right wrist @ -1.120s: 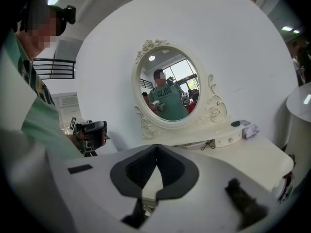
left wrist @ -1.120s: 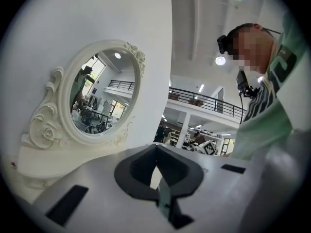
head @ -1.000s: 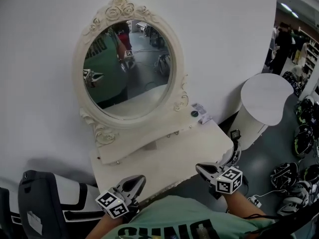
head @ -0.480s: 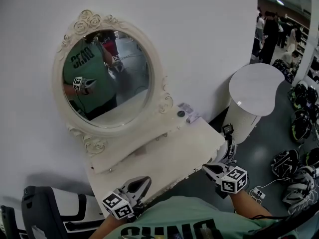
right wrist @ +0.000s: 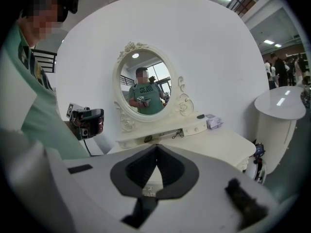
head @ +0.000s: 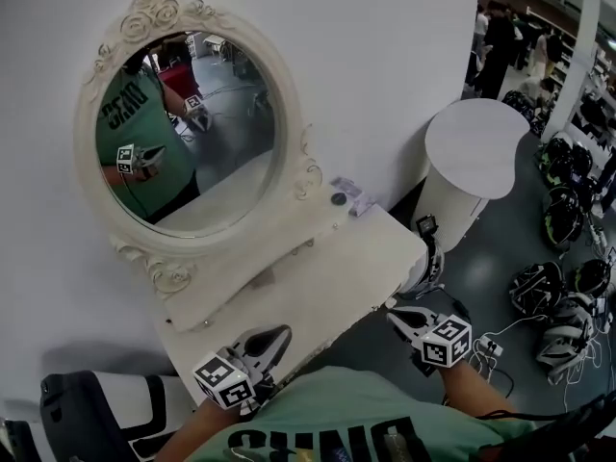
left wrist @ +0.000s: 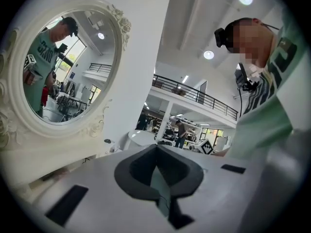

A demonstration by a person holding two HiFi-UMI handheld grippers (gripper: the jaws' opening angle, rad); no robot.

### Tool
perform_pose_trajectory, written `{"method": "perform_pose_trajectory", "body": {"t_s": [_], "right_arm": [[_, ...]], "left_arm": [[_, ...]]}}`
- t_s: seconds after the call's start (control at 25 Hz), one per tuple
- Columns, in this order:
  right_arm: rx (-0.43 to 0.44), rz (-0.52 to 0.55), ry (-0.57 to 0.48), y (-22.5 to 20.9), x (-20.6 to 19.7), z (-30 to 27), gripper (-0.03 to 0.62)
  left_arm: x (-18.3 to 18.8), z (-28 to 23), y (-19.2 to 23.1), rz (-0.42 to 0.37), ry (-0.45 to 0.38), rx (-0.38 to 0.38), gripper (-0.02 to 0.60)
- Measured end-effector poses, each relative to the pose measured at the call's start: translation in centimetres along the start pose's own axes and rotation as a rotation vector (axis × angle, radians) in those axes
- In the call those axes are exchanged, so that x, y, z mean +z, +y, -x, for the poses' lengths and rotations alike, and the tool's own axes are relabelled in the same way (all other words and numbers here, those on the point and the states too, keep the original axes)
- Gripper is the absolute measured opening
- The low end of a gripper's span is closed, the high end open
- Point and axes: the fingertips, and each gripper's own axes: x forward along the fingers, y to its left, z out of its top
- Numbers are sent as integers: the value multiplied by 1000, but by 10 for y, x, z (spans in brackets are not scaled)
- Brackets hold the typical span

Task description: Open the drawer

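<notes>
The person wears a mint-green, short-sleeved T-shirt (head: 327,417) with dark block lettering and a black head-mounted camera (left wrist: 221,37), while the pale grey left gripper (head: 274,336) and right gripper (head: 393,309) have dark-lined jaws and each carry a white cube (head: 223,381) with black square markers.

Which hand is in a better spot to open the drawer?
Probably the right hand-held gripper: it faces the dressing table front-on. The left hand-held gripper points sideways along it.

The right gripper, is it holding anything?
No, the right gripper has its jaws shut tip to tip with nothing between them.
</notes>
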Motion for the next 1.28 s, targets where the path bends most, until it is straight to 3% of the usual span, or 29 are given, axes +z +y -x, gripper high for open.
{"method": "perform_pose_trajectory", "body": {"t_s": [0.36,0.84,0.96,1.12,1.28], "right_arm": [[-14,-2,55,-16,-30,-4,8],[-47,-22,185,-70,-122,-36,14],[-59,-9,236,-94,-148,-57,97],[-77,41,328,-115,-181,-82,135],[-153,81,397,-147,-200,-104,161]], "left_arm": [[-31,-22,-6,-15,62,-6,9],[-122,-67,-17,33,234,-20,9],[-145,-81,-7,43,263,-21,9],[-172,-93,4,75,286,-16,9],[-194,-104,11,94,312,-37,9]]}}
